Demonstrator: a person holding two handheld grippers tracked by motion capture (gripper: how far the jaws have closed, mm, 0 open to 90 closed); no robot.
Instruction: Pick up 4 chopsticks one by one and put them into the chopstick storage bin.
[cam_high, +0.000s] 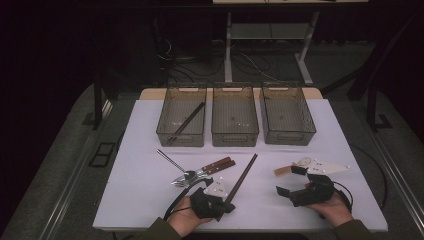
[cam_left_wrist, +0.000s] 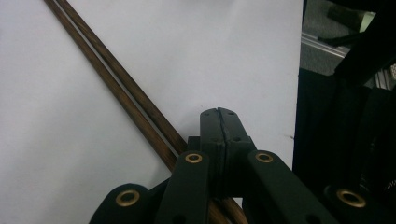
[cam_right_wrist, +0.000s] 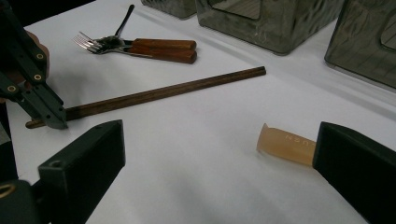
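High view: the left gripper (cam_high: 226, 203) has its jaws pressed together, tip over the near end of the brown chopsticks (cam_high: 242, 178), which lie slanted on the white table (cam_high: 145, 200). The right gripper (cam_high: 290, 181) rests with jaws spread, holding nothing

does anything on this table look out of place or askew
Mildly. In the left bin a chopstick leans corner to corner rather than lying flat. The loose chopsticks lie slanted, with the shut left gripper at their near end.
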